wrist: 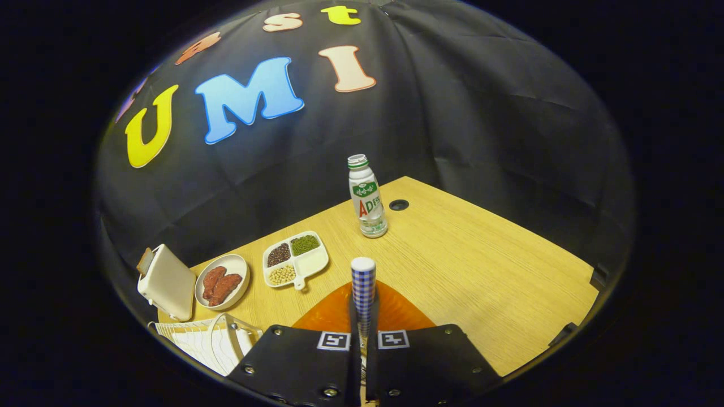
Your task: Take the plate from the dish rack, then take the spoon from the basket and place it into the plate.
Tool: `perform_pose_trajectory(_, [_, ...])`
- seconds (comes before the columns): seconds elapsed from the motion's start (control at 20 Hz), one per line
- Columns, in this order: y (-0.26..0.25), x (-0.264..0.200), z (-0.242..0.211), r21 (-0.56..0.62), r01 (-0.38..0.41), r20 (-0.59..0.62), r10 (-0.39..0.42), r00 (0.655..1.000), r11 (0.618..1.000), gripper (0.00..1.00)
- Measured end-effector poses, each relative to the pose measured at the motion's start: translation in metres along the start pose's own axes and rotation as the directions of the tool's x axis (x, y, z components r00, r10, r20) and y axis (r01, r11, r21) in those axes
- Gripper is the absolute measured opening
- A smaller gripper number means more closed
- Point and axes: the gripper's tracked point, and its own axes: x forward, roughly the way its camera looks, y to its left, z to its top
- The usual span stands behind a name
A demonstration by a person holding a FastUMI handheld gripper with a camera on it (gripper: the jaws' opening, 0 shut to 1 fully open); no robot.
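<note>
Claw (362, 333) clamped on checked spoon handle (363, 285), upright above orange plate (396, 314) on desk (481, 260); bottle (367, 198) beyond

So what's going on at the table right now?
The tongs are shut on the spoon, gripping its blue-checked handle upright above the orange plate, which lies on the wooden table just ahead of the fingers. So the plate is out and the spoon is about to go in. Beyond stand a bottle, a divided dish of beans, a bowl of meat, a toaster, and a white wire rack.
</note>
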Motion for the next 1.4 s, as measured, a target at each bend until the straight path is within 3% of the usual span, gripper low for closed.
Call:
perform_pose_trajectory(0.4, [0.027,-0.051,0.047,-0.149,-0.006,0.124,0.025,0.992,0.989,0.04])
perform_pose_trajectory(0.7, [0.049,-0.114,0.065,-0.234,-0.014,0.203,0.063,0.977,0.972,0.04])
perform_pose_trajectory(1.05, [0.095,-0.191,0.015,-0.336,-0.091,0.179,0.159,0.971,0.937,0.03])
perform_pose_trajectory(1.4, [0.154,-0.258,-0.093,-0.399,-0.314,0.014,0.348,0.937,0.862,0.04])
